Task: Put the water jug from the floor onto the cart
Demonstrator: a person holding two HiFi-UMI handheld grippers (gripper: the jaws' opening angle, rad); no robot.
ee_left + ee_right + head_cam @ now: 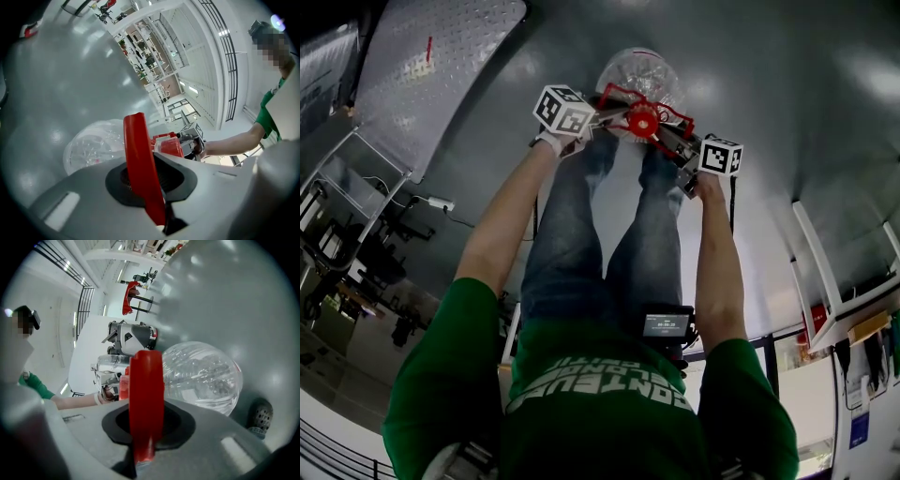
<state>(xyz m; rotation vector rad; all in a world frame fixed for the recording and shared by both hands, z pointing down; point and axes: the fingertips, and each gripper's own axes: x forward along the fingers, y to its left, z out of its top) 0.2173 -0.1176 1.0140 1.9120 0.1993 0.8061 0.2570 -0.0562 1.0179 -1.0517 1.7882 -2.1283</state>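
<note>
Head view | left gripper point(622, 114), right gripper point(664, 129) both closed, flanking water jug point(639, 67)

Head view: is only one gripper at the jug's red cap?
No, the left gripper and the right gripper both meet at the cap from opposite sides.

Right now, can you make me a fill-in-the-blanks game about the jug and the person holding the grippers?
The jug is clear and its cap is ____.
The floor around the jug is ____.
The person's shirt is ____.
Missing words: red, grey, green.
</note>
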